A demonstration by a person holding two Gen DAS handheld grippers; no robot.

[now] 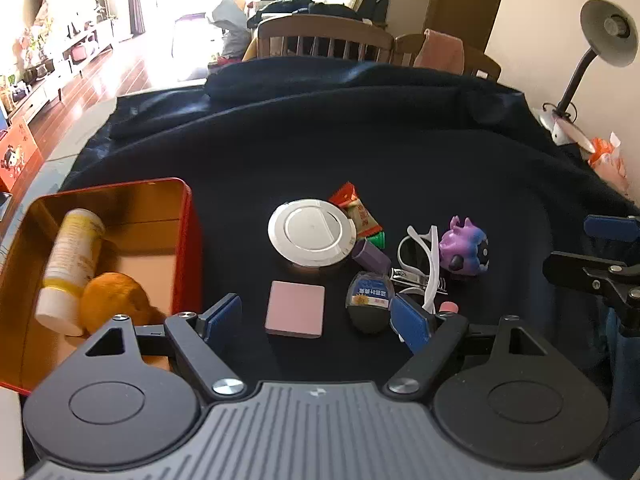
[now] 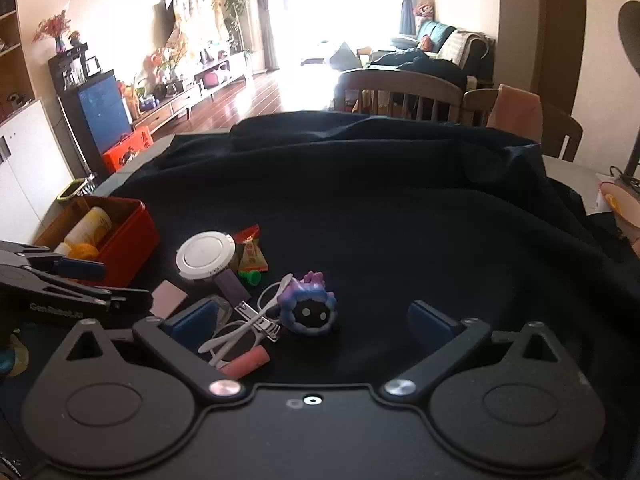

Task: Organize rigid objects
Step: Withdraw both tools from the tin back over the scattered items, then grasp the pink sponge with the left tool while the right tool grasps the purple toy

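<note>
A red tin box point(image 1: 188, 240) at the left holds a white bottle point(image 1: 72, 264) and an orange fruit point(image 1: 114, 300). It also shows in the right wrist view point(image 2: 128, 244). On the dark cloth lie a pink square pad point(image 1: 295, 314), a white round disc point(image 1: 312, 232), a dark oval case point(image 1: 368, 304), white sunglasses point(image 1: 420, 256), a nail clipper point(image 2: 258, 320), a pink tube point(image 2: 246, 364) and a purple toy point(image 1: 466, 246) point(image 2: 310, 308). My left gripper point(image 1: 318, 320) is open, with the pink pad between its fingers. My right gripper point(image 2: 312, 326) is open, just behind the purple toy.
Snack packets point(image 1: 356, 208), a purple block point(image 1: 370, 256) and a green piece point(image 1: 378, 239) lie beside the disc. A desk lamp point(image 1: 600, 40) stands at the far right. Wooden chairs point(image 1: 324, 36) stand behind the table. The cloth is bunched at the far edge point(image 1: 320, 80).
</note>
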